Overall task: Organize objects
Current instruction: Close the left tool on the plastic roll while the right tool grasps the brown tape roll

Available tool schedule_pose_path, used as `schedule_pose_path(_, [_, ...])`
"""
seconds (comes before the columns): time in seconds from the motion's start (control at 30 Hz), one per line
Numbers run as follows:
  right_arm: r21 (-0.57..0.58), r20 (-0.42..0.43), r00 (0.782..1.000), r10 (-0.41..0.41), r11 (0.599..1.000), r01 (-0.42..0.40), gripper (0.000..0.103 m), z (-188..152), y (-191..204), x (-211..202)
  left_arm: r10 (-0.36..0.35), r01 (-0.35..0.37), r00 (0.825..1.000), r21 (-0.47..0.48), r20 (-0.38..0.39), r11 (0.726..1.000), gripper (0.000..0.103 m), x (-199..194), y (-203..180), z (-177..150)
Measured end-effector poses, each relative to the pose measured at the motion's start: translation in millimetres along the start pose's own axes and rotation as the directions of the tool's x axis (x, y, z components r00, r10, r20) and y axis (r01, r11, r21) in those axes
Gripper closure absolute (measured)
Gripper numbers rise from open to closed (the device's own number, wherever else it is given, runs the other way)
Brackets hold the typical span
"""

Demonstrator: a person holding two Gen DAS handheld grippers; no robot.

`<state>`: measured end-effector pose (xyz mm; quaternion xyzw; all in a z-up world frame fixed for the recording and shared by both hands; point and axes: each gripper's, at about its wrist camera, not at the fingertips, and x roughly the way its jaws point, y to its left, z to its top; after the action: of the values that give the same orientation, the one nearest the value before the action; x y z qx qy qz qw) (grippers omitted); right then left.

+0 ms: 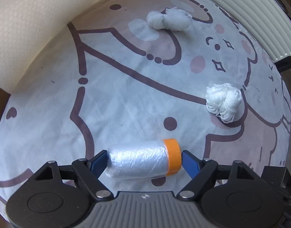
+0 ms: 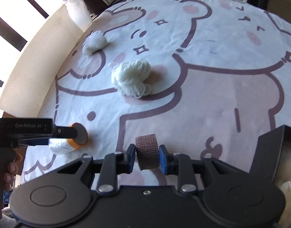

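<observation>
Plastic-film roll [image 1: 143, 160] with orange end clamped endwise in left gripper [image 1: 144, 161], near edge of cartoon sheet [image 1: 126, 98]; right gripper [image 2: 147, 156] pinches brown bandage roll [image 2: 147, 153]; yarn ball [image 1: 224, 102] far right.

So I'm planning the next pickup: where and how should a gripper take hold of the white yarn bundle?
Grip the white yarn bundle across its rounded upper lump, coming from above. It lies loose and soft on the bear-print cloth, with strand loops spilling out at its lower edge, so a pinch there would probably catch only a few strands.
</observation>
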<state>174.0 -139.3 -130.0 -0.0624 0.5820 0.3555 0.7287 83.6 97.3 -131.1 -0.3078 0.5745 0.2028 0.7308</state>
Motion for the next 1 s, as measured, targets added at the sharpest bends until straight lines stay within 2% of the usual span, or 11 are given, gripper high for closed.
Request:
schedule_pose_path(0.07, [-0.021,-0.032,0.999,-0.012,1.0,0.011,0.075,-4.0,3.1,4.2,-0.016,0.016,1.0,-0.033,-0.012,0.999,0.02,-0.5,0.4,-2.0])
schedule_pose_path(0.23, [0.01,-0.01,0.999,-0.045,0.999,0.045,0.075,-4.9,-3.3,1.3,-0.054,0.052,0.998,-0.092,-0.023,0.994,0.02,-1.3,-1.0,-5.5])
schedule_pose_path(0.37, [0.001,-0.031,0.988,-0.151,0.988,0.151,0.076,-6.6,-11.4,5.6,-0.076,0.07,0.997,-0.15,-0.03,0.986,0.021,-0.4,-0.3,-6.7])
schedule_pose_path(0.43, [0.01,-0.029,0.985,-0.168,0.986,0.168,0.075,-8.5,-16.2,4.9,-0.087,0.079,0.996,-0.192,-0.033,0.978,0.02,0.2,0.8,-7.1])
schedule_pose_path(0.5, [0.024,-0.013,0.985,-0.171,0.985,0.172,0.07,-9.1,-19.5,1.7,-0.105,0.091,0.994,-0.237,-0.044,0.967,0.02,1.8,2.2,-8.0])
schedule_pose_path(0.6, [0.029,0.005,0.985,-0.174,0.984,0.173,0.064,-9.9,-20.8,-1.8,-0.115,0.097,0.992,-0.256,-0.058,0.962,0.018,3.8,-0.4,-9.0])
schedule_pose_path(0.73, [0.043,0.022,0.986,-0.163,0.986,0.162,0.058,-9.2,-21.4,-5.4,-0.097,0.09,0.995,-0.203,-0.029,0.975,0.007,-2.6,-8.0,-8.7])
schedule_pose_path(0.87, [0.048,0.047,0.988,-0.146,0.988,0.144,0.053,-7.2,-18.1,-8.5,-0.067,0.067,0.998,-0.124,0.001,0.99,0.006,-10.0,-13.8,-7.8])
schedule_pose_path(0.93, [0.026,0.042,0.989,-0.142,0.99,0.141,0.051,-6.9,-13.1,-7.5,-0.051,0.052,0.998,-0.023,0.038,0.998,0.006,-17.2,-21.1,-6.7])
schedule_pose_path(1.0, [-0.01,0.025,0.988,-0.15,0.989,0.15,0.051,-7.1,-6.8,-4.5,-0.022,0.012,0.996,0.113,0.087,0.994,0.006,-24.0,-32.5,-8.1])
